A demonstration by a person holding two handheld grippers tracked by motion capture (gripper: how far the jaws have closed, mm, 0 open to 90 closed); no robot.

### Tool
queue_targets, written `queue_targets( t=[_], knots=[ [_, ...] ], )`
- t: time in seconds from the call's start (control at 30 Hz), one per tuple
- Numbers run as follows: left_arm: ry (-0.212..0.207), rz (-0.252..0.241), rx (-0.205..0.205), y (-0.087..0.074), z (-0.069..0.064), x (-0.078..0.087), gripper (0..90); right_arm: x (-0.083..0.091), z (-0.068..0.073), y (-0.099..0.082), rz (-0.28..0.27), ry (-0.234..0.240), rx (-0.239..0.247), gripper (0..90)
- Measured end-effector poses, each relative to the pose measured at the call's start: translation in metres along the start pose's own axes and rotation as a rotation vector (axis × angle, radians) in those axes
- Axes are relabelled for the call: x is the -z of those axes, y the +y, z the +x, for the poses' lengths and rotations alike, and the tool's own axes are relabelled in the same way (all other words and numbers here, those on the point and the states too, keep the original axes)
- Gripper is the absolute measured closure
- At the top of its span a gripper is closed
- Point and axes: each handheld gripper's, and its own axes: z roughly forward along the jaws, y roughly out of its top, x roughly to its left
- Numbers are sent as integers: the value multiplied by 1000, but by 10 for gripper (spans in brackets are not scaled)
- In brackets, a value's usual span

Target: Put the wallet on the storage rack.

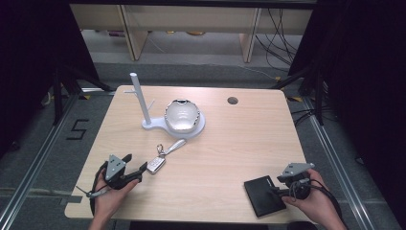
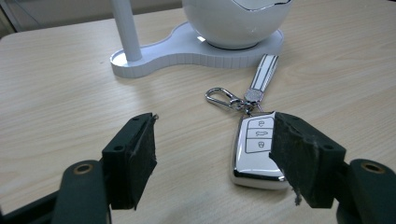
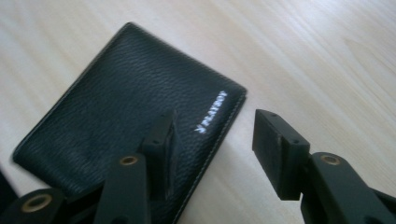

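Observation:
A white car key fob (image 1: pixel 155 165) with a key ring and a pale strap (image 1: pixel 176 145) lies flat on the wooden table. My left gripper (image 1: pixel 136 163) is just to its left, low over the table and open. In the left gripper view the fob (image 2: pixel 257 149) lies by the right jaw, which covers its right edge, and the left gripper (image 2: pixel 215 126) holds nothing. A black leather wallet (image 1: pixel 263 195) lies near the front right edge. My right gripper (image 3: pixel 215 121) stands open astride the wallet's (image 3: pixel 126 107) stitched edge, one jaw over the leather and one over bare wood.
A white stand (image 1: pixel 146 125) with an upright post (image 1: pixel 138 96) and a glossy white bowl (image 1: pixel 182 115) sits at the back centre of the table, just beyond the strap. A round cable hole (image 1: pixel 232 100) is at the back right. Dark frames flank the table.

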Motion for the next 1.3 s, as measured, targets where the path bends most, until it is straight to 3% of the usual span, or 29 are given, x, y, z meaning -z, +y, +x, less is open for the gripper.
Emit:
queue_targets(
  t=[0.13,0.17,0.27,0.37,0.47,0.5,0.53,0.6,0.63,0.67,0.77,0.83,1.13,1.3],
  knots=[
    [18,-13,10,-2,0,3,308,7,3,2,37,31,111,496],
    [14,-14,5,-2,1,2,308,9,7,2,46,42,83,495],
    [19,-16,5,-2,0,0,312,11,13,1,86,80,129,487],
    [6,-20,5,-2,-2,-1,315,9,20,0,113,118,204,487],
    [0,-26,12,-2,-2,-1,316,8,30,-1,139,135,226,477],
    [1,-28,10,-2,-2,-1,317,6,31,-1,136,142,263,477],
    [7,-24,8,-1,-2,0,317,6,35,-1,154,143,254,478],
    [5,-32,9,-1,-2,0,318,3,38,-1,162,159,308,476],
    [4,-33,6,-1,-2,1,318,3,41,-1,173,158,304,470],
    [7,-29,12,-2,-2,2,318,1,42,-1,170,170,342,465],
    [8,-23,18,-3,0,2,320,-1,45,-2,192,161,350,441],
    [3,-30,23,-3,0,1,321,-3,44,0,188,168,394,432],
    [-2,-24,17,-2,-2,1,322,-6,48,1,215,152,474,377],
    [-10,-36,26,-2,-2,0,325,-8,48,1,221,148,469,364]
  ],
)
